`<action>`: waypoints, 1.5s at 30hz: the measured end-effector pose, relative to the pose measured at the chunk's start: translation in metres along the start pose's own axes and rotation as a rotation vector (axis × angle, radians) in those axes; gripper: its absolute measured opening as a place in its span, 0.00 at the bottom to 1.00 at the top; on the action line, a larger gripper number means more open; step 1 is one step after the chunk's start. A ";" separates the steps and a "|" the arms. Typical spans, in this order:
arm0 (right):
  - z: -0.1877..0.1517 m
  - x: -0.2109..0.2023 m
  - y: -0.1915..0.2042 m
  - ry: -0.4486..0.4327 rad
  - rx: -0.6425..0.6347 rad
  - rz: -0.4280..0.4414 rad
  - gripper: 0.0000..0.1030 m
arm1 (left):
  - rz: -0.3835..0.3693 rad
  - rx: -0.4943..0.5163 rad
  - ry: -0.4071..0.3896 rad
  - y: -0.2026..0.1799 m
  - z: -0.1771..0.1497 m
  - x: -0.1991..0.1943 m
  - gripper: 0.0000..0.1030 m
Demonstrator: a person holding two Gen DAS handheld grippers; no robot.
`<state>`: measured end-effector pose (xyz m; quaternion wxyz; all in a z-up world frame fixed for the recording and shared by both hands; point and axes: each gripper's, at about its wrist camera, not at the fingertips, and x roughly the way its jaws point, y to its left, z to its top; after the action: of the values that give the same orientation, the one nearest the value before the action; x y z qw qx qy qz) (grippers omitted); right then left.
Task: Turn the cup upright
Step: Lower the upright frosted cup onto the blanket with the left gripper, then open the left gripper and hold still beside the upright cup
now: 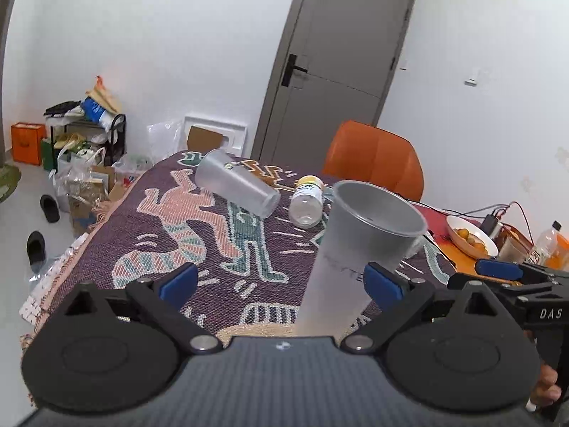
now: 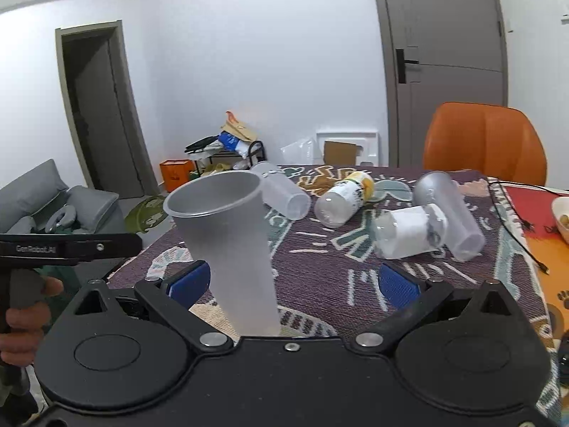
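Observation:
A tall frosted plastic cup (image 1: 355,249) stands upright on the patterned table cloth (image 1: 142,242), mouth up. In the left wrist view it stands between my open left gripper's (image 1: 281,283) blue pads, close to the right pad. In the right wrist view the same cup (image 2: 231,235) stands inside my open right gripper (image 2: 297,281), close to its left pad. Neither gripper visibly squeezes it. Another frosted cup (image 1: 236,183) lies on its side further back; it also shows in the right wrist view (image 2: 284,194). A third cup (image 2: 450,213) lies on its side at the right.
A yellow-capped bottle (image 2: 343,197) and a white-labelled jar (image 2: 409,231) lie on the cloth. An orange chair (image 2: 485,142) stands behind the table. A bowl of orange fruit (image 1: 471,236), cables and a bottle are at the right. The table's left edge drops to a cluttered floor.

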<state>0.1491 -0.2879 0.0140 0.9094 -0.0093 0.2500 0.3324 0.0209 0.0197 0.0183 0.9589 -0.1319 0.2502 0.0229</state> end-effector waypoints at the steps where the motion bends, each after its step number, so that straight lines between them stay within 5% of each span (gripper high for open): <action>1: 0.000 -0.002 -0.001 -0.001 0.000 -0.009 1.00 | -0.002 0.010 0.001 -0.002 0.000 -0.001 0.96; 21: -0.009 -0.025 -0.015 -0.008 0.028 -0.051 1.00 | 0.001 0.096 -0.008 -0.016 -0.010 -0.021 0.96; 45: -0.025 -0.018 -0.016 0.073 0.071 0.008 1.00 | 0.038 0.117 0.091 -0.014 -0.027 -0.010 0.97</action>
<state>0.1354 -0.3161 -0.0021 0.8981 0.0119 0.2947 0.3261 0.0007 -0.0006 0.0039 0.9520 -0.0716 0.2969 0.0206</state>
